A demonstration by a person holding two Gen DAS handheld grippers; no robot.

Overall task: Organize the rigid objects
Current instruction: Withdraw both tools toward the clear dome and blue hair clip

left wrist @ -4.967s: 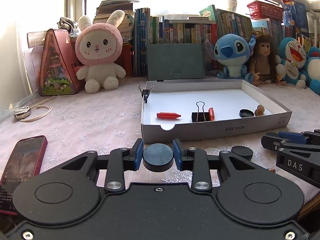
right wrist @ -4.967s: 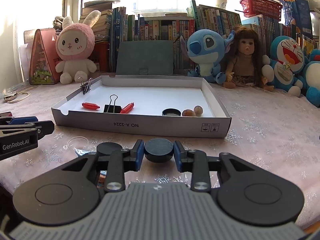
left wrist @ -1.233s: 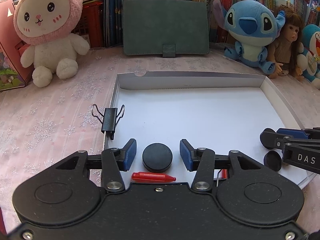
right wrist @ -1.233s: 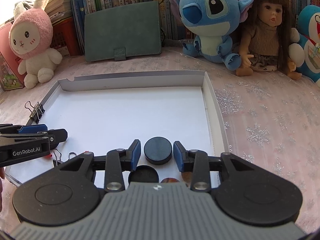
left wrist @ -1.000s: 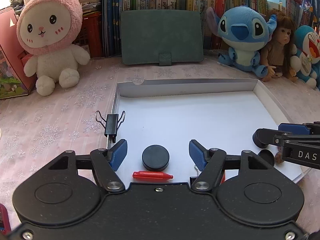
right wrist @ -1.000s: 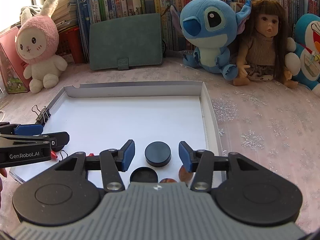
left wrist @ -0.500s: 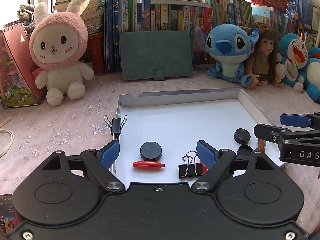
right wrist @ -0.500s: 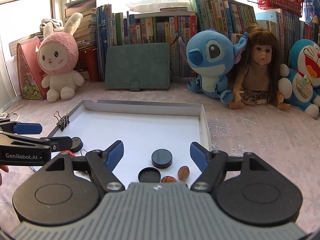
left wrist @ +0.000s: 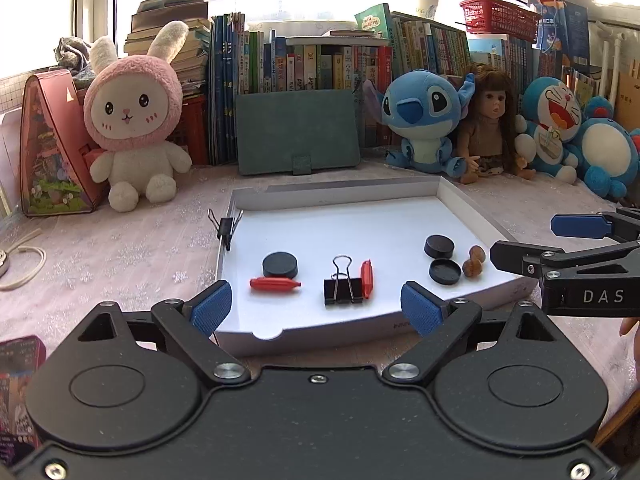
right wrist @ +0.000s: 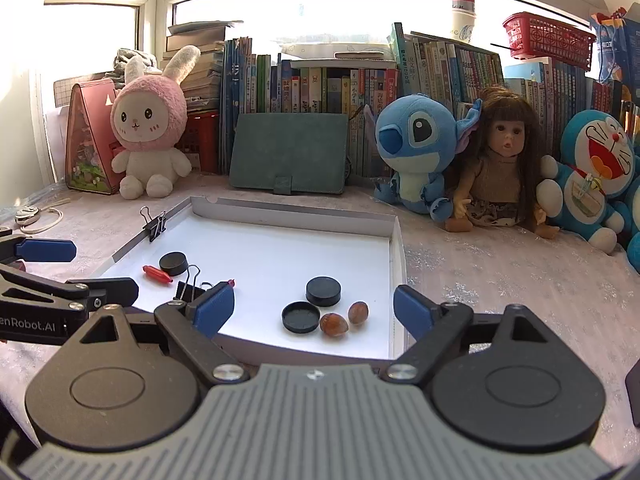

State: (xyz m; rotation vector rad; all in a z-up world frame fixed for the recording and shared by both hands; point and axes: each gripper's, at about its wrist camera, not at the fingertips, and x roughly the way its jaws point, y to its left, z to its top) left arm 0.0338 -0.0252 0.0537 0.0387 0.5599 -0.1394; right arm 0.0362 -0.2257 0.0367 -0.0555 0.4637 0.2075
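Both cameras sit low behind their own fingers, close to the near edge of the white tray (left wrist: 352, 194), tilted slightly down toward the bookshelf (left wrist: 344, 64) at twelve o'clock. The left wrist view looks from the tray's near-left corner; the right gripper (left wrist: 524, 246) pokes in at three o'clock. The right wrist view looks from the near-right corner, the left gripper (right wrist: 86, 272) entering at nine o'clock. Both share the tray's floor and the plush row behind.
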